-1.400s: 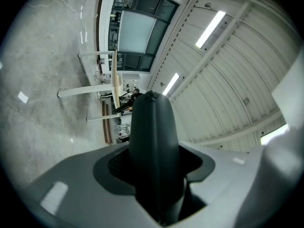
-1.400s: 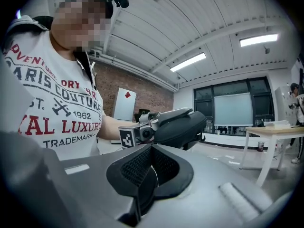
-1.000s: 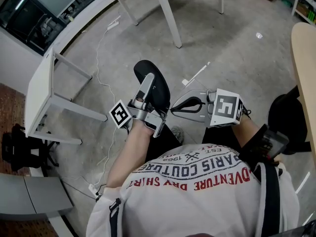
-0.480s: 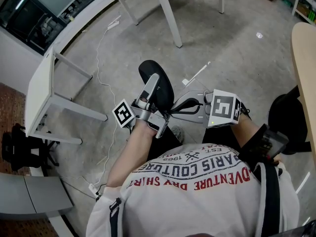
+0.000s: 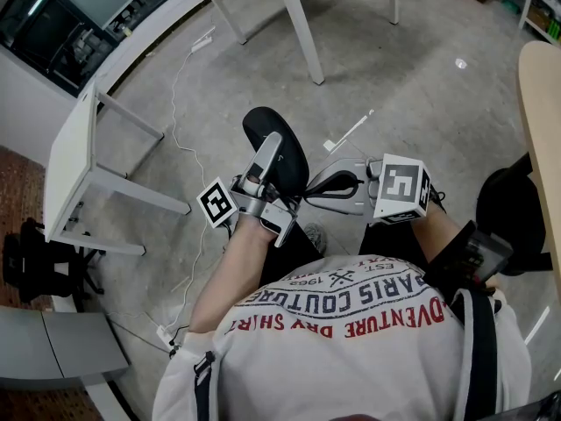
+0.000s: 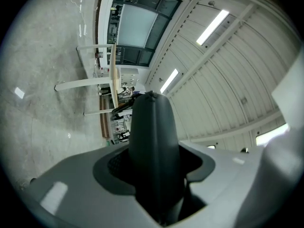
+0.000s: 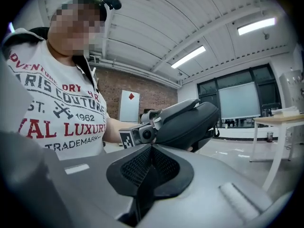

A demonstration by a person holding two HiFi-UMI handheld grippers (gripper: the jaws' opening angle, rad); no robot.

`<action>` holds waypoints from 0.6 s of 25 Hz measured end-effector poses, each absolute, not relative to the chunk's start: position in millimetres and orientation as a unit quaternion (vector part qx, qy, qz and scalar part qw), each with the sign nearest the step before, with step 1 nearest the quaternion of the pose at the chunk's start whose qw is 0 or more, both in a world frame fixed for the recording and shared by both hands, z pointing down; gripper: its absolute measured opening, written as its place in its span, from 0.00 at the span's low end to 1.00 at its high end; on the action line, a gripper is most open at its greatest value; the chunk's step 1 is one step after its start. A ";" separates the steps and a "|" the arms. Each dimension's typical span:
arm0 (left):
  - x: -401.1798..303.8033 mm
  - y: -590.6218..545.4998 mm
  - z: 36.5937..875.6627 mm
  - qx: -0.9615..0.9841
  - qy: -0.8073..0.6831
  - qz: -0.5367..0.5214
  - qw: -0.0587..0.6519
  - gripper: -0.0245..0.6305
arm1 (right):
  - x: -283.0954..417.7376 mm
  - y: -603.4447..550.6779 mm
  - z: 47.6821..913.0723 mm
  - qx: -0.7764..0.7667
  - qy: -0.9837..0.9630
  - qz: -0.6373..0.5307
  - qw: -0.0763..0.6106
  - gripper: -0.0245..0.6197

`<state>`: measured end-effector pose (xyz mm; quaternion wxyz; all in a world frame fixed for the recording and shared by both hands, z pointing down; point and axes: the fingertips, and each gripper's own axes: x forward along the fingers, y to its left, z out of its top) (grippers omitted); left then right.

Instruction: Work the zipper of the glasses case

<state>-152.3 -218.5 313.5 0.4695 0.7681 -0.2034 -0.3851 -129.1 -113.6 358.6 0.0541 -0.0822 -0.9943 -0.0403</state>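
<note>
Little has shifted over the last second: the black glasses case (image 5: pixel 294 160) has only edged slightly toward the right gripper (image 5: pixel 308 193). It is held in the air, clamped between the fingers of the left gripper (image 5: pixel 270 147). At the case's near end the right gripper's fingers are pressed together; what they pinch cannot be made out. Below the case lies the concrete floor (image 5: pixel 421 103), and a white table (image 5: pixel 74 160) stands left of it.

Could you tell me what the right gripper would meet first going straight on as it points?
Most likely the glasses case clamped in the left gripper, straight ahead; the gap is hard to judge.
</note>
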 end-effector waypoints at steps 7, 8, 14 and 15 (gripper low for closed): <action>-163.8 -214.3 306.5 0.812 -0.235 -0.352 0.402 0.42 | -128.2 -126.5 362.4 -0.041 -0.997 -0.035 0.051 0.04; -171.2 -213.9 305.1 0.817 -0.248 -0.348 0.387 0.42 | -127.2 -130.8 362.4 -0.032 -0.998 -0.028 0.049 0.04; -194.3 -203.6 322.4 0.888 -0.394 -0.136 0.194 0.42 | -116.0 -161.9 369.8 0.036 -0.998 0.013 0.059 0.04; -193.4 -201.6 331.5 0.893 -0.419 -0.070 0.150 0.42 | -114.9 -166.0 371.8 0.045 -0.997 0.016 0.065 0.04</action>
